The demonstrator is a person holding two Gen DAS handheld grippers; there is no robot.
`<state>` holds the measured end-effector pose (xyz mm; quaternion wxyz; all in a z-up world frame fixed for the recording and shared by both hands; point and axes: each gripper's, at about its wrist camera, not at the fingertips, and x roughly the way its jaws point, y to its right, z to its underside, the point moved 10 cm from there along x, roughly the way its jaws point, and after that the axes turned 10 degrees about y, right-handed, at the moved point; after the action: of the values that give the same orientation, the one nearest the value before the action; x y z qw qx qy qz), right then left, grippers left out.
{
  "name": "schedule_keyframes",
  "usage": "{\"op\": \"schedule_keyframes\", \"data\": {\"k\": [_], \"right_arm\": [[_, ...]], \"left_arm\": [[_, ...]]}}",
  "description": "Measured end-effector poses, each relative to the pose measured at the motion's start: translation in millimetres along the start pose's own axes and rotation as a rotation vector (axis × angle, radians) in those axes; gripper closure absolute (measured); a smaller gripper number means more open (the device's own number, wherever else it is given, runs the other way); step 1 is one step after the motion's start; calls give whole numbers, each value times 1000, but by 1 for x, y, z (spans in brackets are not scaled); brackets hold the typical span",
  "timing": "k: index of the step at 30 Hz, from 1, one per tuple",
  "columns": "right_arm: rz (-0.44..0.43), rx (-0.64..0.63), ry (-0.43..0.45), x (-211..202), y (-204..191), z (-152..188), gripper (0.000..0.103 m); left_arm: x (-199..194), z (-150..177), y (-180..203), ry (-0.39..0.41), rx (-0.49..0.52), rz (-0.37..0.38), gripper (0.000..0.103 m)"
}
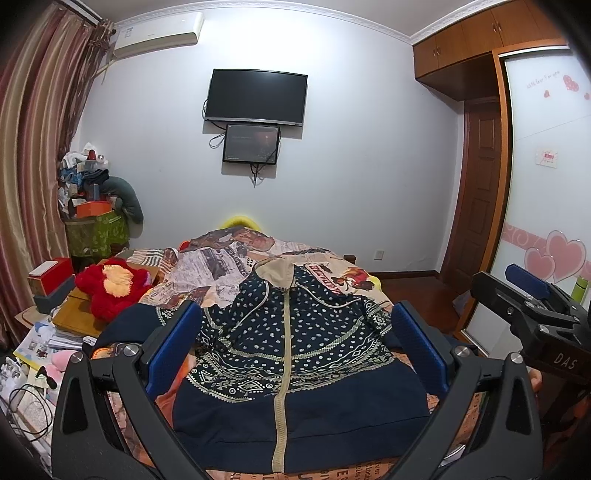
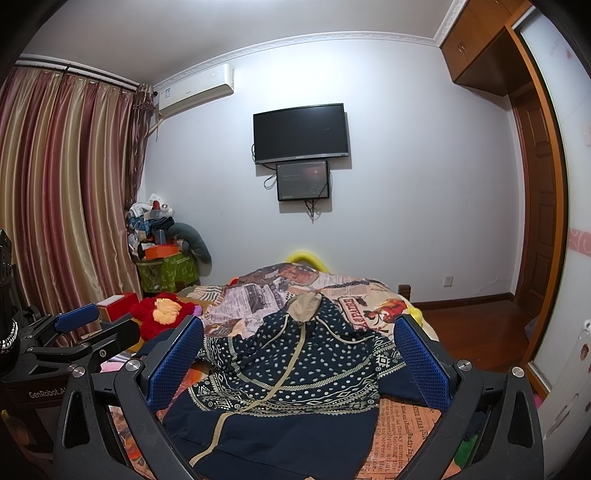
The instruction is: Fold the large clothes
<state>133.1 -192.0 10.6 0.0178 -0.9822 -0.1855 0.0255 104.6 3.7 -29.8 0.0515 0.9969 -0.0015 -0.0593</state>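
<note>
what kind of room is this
Most likely a home bedroom. A bed with a printed cover holds the navy patterned hoodie, a television is mounted on the far wall under an air conditioner, and a built-in wardrobe lines the right side.

A navy zip-up hooded jacket [image 1: 295,354] is showing cream polka dots, cream geometric bands, a beige zipper and a beige hood lining. Beneath it, a newspaper-print bedspread [image 1: 229,266] is displaying orange, cream and grey panels. A red plush toy [image 1: 110,288] is showing a yellow patch. Striped maroon-and-gold curtains [image 2: 62,192] are hanging. Blue textured pads are covering the black fingers [image 2: 173,365].
</note>
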Motion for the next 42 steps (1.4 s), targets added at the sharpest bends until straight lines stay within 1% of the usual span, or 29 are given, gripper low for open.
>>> {"op": "schedule_keyframes", "data": {"k": [22,28,34,38,42], "right_arm": [[-2,1,-5,3,0,0,0],[-3,0,-21,9,-1,4,0],[-8,-11,-54,37,-4,15,0],[-7,-20,-83,70,-3,24,0],[1,-49,-118,110,0,34,0]], "left_arm": [[-2,-2,-1,1,-6,0,0],[5,-1,-6,-11,-15,-4,0],[25,0,-37,-20,-4,-75,0],[46,1,-69,-35,2,-122,0],[78,6,-110,-76,13,-184,0]]}}
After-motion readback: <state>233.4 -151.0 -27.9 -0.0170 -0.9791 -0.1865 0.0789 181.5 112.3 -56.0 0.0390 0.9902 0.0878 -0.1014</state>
